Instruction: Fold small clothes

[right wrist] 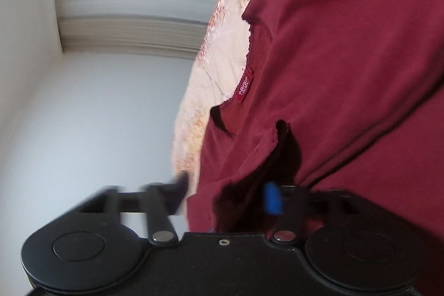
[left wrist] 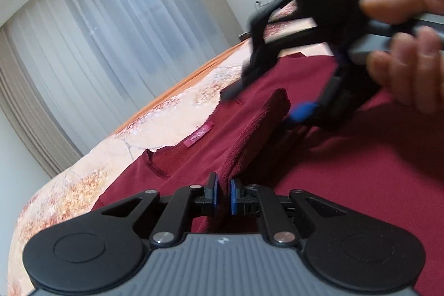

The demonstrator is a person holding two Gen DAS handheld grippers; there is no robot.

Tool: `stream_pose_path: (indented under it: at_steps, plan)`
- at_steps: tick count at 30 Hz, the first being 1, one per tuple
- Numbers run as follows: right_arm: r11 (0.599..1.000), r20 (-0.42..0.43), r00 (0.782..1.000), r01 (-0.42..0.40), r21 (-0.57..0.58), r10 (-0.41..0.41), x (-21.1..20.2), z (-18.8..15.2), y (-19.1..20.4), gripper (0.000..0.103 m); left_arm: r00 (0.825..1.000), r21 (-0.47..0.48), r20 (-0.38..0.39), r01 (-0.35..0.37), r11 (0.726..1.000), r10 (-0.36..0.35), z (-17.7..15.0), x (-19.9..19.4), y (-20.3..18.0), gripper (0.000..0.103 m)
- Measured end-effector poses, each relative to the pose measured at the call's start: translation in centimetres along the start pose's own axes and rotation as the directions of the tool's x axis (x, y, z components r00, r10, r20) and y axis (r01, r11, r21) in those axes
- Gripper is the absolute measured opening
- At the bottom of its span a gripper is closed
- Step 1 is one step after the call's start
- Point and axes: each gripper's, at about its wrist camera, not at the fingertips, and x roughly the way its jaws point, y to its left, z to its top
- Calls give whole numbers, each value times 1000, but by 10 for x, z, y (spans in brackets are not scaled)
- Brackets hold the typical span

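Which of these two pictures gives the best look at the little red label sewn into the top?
The right wrist view: the label sits larger there, its pale lettering visible though unreadable. The left wrist view shows the label smaller and fainter on the maroon top's neckline.

The left gripper (left wrist: 223,194) has a grey ribbed housing bearing a tiny pale mark, flanked by two round black discs. Black link arms run forward from silver rivets to two flat blue pads (left wrist: 213,192). The right gripper (right wrist: 227,196) has a black housing with one small screw at its centre, the same black discs, silver rivets and a blue pad (right wrist: 273,197); it is blurred. Seen from the left camera, a black cable trails from its rear, where a small green light glows. A bare hand (left wrist: 402,46) grips its grey handle.
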Motion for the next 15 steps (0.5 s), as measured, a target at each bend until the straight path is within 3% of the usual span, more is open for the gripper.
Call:
stream_pose_path:
  at_steps: [1,2,4,6,10,11,12,15]
  plan:
    - [998,11,999,37,-41,-37,2,0,5,3,1000,2,0,0,1000,0,-1,-1,-1,9]
    - [994,27,998,63,-84,-61,2,0,10,3,1000,-4,-5,9,1000,-9,-2,-2,-1,10]
    - [985,50,996,82,-151,-75,0,4,19,3,1000,-17,1,-6,1000,6,-2,-9,1,22]
    - [977,95,993,80,-199,-62,-13,11,28,3,999,-39,22,-33,999,33,-3,-21,8,59]
    - [948,157,987,68,-312,-19,-51,36,37,3,999,-153,38,-26,988,32,-8,-51,45,65]
    - [935,154,988,78,-345,-25,-58,42,36,3,999,-196,36,-31,980,38,-12,-57,60,72]
    - [921,157,987,99,-378,-42,-66,45,34,3,999,-239,25,-39,970,46,-15,-59,75,77]
    - [889,171,979,177,-423,-114,-80,52,20,3,996,-375,-45,-87,923,75,-32,-51,124,78]
